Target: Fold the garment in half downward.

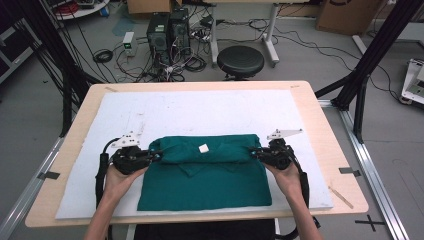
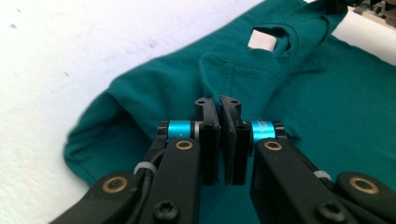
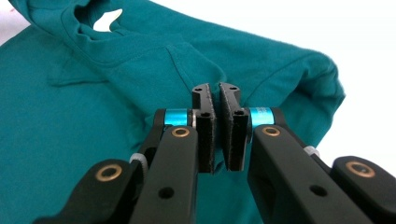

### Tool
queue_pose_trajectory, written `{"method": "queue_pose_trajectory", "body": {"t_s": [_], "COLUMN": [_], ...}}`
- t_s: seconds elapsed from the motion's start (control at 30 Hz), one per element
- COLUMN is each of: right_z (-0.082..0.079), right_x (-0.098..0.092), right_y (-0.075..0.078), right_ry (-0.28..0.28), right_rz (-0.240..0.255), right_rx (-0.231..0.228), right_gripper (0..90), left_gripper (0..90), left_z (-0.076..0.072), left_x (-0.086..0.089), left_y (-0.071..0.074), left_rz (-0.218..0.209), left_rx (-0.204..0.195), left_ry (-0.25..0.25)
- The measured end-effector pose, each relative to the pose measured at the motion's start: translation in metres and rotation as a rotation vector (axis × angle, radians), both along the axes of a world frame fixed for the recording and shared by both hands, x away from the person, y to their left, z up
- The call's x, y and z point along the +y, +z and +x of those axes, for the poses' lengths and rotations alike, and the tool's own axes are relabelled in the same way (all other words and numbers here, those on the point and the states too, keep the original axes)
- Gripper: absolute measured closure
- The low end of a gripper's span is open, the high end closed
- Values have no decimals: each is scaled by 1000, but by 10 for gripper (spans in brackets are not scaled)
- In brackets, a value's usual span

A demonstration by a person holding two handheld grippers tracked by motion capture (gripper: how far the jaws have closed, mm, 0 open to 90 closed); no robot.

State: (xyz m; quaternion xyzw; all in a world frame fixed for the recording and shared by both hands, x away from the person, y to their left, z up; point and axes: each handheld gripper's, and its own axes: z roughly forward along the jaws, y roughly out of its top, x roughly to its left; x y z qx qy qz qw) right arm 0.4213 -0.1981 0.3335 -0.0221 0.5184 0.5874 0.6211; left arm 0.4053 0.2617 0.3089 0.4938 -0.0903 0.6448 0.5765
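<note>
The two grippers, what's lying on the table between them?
In the high view, the folded band of the green shirt spans from the left gripper to the right gripper, with its white neck label midway.

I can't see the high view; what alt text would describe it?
A person's two hands hold grippers, left gripper and right gripper, pinching opposite ends of a folded green shirt on a white mat atop a wooden table.

Green shirt on white mat — left gripper and right gripper at its ends.
</note>
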Motion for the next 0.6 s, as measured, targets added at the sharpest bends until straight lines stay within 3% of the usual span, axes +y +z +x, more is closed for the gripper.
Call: {"method": "queue_pose_trajectory", "body": {"t_s": [0.2, 0.37, 0.6], "right_z": [5, 11, 13], "right_x": [-3, -7, -7], "right_y": [-16, -29, -41], "right_ry": [7, 29, 16], "right_rz": [-4, -19, -40], "right_rx": [3, 15, 26], "right_gripper": [863, 863, 862], "left_gripper": [859, 859, 858], "left_z": [7, 11, 16], "left_x": [0, 4, 5], "left_y": [-14, -24, -38], "left_rz": [18, 27, 48], "left_rx": [29, 58, 80], "left_ry": [-21, -20, -10]}}
